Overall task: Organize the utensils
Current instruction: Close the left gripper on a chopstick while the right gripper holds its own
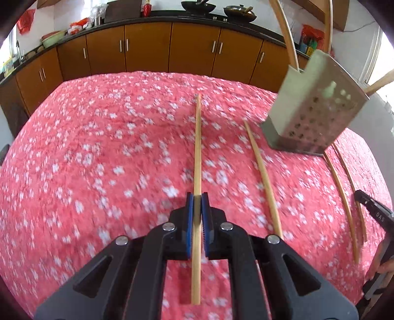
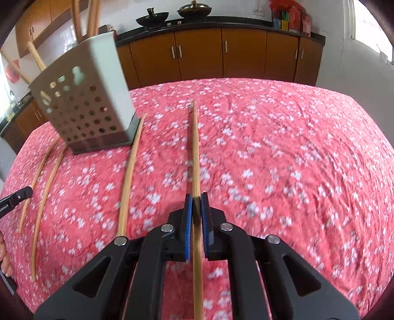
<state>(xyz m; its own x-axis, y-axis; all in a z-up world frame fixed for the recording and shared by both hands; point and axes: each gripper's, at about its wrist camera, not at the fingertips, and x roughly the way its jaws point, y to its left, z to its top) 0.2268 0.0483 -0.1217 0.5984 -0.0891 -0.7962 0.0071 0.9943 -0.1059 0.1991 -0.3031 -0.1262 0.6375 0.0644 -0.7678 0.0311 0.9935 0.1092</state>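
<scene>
My left gripper point(image 1: 197, 197) is shut on a wooden chopstick point(image 1: 197, 137) that runs forward between the blue pads. My right gripper point(image 2: 196, 197) is shut on another wooden chopstick point(image 2: 195, 147) the same way. A perforated metal utensil holder point(image 1: 317, 105) stands on the red flowered tablecloth point(image 1: 98, 147), to the right of my left gripper and to the left of my right gripper point(image 2: 83, 103). It holds a few chopsticks point(image 1: 285, 32). Three loose chopsticks lie on the cloth near it point(image 1: 263, 177) point(image 2: 128, 177).
Brown kitchen cabinets point(image 1: 147, 49) under a dark counter with two woks point(image 1: 240, 12) run behind the table. The other gripper's black tip shows at the right edge of the left view point(image 1: 371, 206) and at the left edge of the right view point(image 2: 14, 197).
</scene>
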